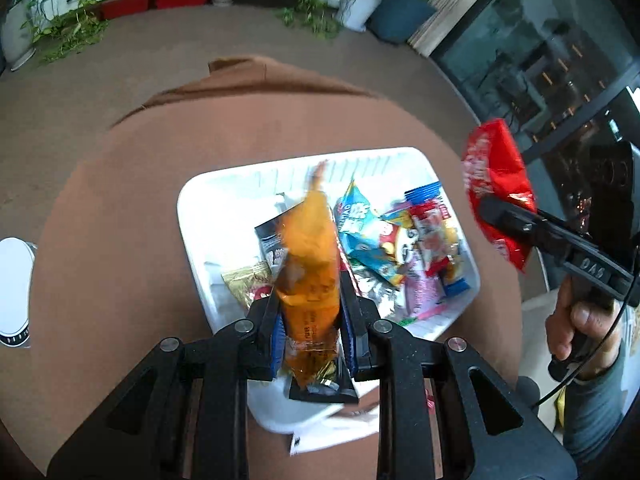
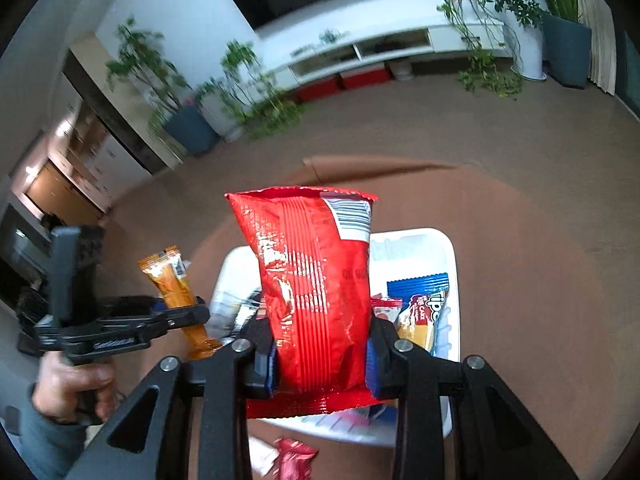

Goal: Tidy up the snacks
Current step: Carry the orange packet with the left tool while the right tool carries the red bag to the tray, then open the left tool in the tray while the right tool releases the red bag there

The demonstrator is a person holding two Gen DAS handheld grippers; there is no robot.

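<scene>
My left gripper [image 1: 312,332] is shut on an orange snack packet [image 1: 310,264], held upright above the white basket [image 1: 208,208]. In the right wrist view the same orange packet [image 2: 172,284] shows at the left, pinched in the left gripper [image 2: 192,316]. My right gripper [image 2: 320,364] is shut on a red crinkly snack bag [image 2: 316,296], also lifted over the white basket [image 2: 450,264]. The left wrist view shows that red bag [image 1: 496,192] at the right, in the right gripper [image 1: 500,216]. Several colourful snack packs [image 1: 384,244] lie in the basket.
The basket sits on a round brown table [image 1: 128,216]. A small red packet [image 2: 294,460] and white paper [image 2: 262,456] lie on the table in front of the basket. A white round object [image 1: 12,292] stands at the table's left edge. Potted plants and a white cabinet line the far wall.
</scene>
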